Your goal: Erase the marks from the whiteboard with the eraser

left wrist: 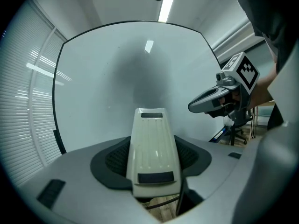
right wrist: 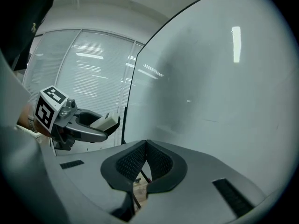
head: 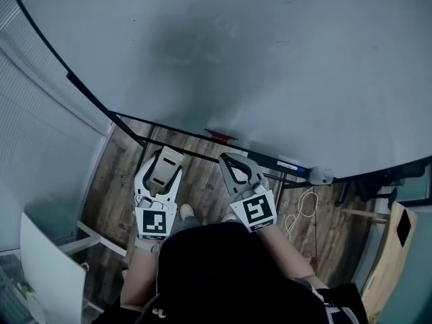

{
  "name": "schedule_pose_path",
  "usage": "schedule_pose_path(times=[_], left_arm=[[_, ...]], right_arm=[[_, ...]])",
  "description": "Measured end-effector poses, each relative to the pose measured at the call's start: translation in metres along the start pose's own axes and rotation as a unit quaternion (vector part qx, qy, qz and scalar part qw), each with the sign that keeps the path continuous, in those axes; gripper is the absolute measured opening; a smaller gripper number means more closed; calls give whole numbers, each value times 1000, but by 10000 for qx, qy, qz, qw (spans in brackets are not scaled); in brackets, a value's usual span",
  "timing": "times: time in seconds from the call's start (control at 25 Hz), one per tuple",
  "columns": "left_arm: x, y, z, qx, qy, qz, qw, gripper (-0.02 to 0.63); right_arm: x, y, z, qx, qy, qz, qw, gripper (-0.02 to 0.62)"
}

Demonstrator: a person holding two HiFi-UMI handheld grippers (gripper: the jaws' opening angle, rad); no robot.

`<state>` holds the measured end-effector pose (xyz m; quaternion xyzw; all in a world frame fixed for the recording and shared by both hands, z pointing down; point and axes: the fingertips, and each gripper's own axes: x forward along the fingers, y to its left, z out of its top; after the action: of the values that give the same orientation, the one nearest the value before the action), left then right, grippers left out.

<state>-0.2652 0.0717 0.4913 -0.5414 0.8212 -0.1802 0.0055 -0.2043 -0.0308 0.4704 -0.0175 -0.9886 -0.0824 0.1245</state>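
Note:
A large whiteboard (head: 270,59) fills the upper part of the head view; its surface looks almost bare, with faint smudges. My left gripper (head: 164,164) is shut on a cream-white eraser (head: 167,162), held a little short of the board's lower edge. The left gripper view has the eraser (left wrist: 152,148) clamped between the dark pads, pointing at the whiteboard (left wrist: 131,78). My right gripper (head: 237,167) hangs beside it, shut with nothing between its pads (right wrist: 159,164). The right gripper view takes in the whiteboard (right wrist: 215,78) and the left gripper with the eraser (right wrist: 105,121).
The board stands on a black frame (head: 202,155) over a wooden floor (head: 202,181). A red item (head: 221,135) lies at the board's lower edge. Window blinds (head: 34,133) run along the left. A white cable (head: 304,208) and a wooden panel (head: 391,262) are at right.

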Motion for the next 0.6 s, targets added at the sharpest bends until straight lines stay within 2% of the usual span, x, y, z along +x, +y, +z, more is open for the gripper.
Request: schedule_pose_path(times=[0.28, 0.6], left_arm=[[-10, -9, 4, -32, -42, 57, 10000, 265], [-2, -26, 15, 206, -89, -153, 9996, 265]], right_arm=[[-9, -1, -4, -3, 20, 51, 10000, 29], [-25, -9, -11, 142, 93, -55, 9998, 28]])
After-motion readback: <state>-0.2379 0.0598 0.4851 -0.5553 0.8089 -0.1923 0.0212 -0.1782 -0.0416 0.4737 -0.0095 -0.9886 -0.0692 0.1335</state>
